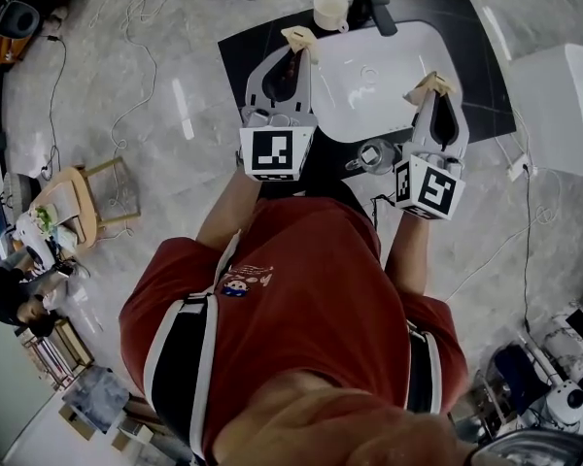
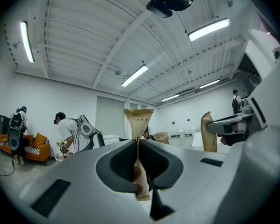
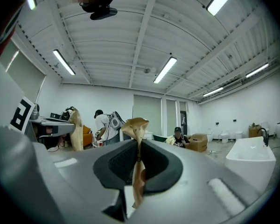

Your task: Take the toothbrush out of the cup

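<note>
Head view: person in a red shirt stands at a black countertop [image 1: 471,47] with a white sink basin [image 1: 384,76] set into it. A gripper is in each hand, both pointing level toward the sink.

Left gripper [image 1: 299,37]: tan fingertips over the counter at the basin's left edge. In its own view [image 2: 138,118] the pads are pressed flat together, nothing between them.

Right gripper [image 1: 430,87]: tips over the basin's right rim. In its own view [image 3: 136,125] the pads also meet, with nothing held.

Cream cup [image 1: 330,10]: upright at the back of the sink, just left of the black faucet [image 1: 377,0], a little beyond the left gripper's tips and apart from them. No toothbrush can be made out in it at this size.

Small shiny mug-like vessel [image 1: 371,155]: on the counter's near edge, between the two grippers. Contents unclear.

Both gripper views show other people at work in a white hall.
</note>
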A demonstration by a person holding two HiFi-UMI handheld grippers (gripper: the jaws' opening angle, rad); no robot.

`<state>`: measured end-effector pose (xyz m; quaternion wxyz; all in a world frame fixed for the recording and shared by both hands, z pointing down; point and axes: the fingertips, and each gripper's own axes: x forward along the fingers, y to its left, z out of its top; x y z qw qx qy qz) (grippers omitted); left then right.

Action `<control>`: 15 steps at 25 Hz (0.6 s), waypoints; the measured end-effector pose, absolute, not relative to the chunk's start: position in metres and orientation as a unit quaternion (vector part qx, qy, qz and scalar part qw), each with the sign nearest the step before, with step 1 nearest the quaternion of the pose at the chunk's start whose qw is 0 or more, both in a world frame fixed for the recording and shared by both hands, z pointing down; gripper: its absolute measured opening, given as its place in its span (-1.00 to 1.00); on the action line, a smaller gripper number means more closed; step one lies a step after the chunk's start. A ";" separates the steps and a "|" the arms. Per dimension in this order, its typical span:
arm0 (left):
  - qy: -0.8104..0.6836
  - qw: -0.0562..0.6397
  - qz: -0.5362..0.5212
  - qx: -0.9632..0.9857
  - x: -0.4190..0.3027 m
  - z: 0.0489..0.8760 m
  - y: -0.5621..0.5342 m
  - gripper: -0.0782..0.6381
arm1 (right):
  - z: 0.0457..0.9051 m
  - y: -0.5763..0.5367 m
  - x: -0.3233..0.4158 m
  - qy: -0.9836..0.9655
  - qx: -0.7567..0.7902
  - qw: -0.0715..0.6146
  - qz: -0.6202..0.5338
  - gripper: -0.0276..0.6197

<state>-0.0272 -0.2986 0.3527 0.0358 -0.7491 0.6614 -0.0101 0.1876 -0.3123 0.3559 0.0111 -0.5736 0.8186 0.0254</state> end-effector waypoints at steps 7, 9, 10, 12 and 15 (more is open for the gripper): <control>0.657 0.039 0.003 -0.753 -0.021 0.343 -0.300 -0.73 | 0.350 -0.311 0.191 0.818 -0.574 0.013 0.033 -0.81; 0.657 0.034 0.006 -0.754 -0.022 0.344 -0.300 -0.73 | 0.350 -0.311 0.191 0.819 -0.573 0.011 0.037 -0.81; 0.656 0.032 0.006 -0.754 -0.023 0.345 -0.300 -0.73 | 0.349 -0.311 0.192 0.819 -0.573 0.011 0.037 -0.81; 0.655 0.032 0.006 -0.755 -0.023 0.344 -0.301 -0.73 | 0.349 -0.311 0.193 0.818 -0.573 0.011 0.039 -0.81; 0.654 0.033 0.007 -0.756 -0.023 0.341 -0.301 -0.73 | 0.348 -0.311 0.193 0.818 -0.573 0.008 0.041 -0.81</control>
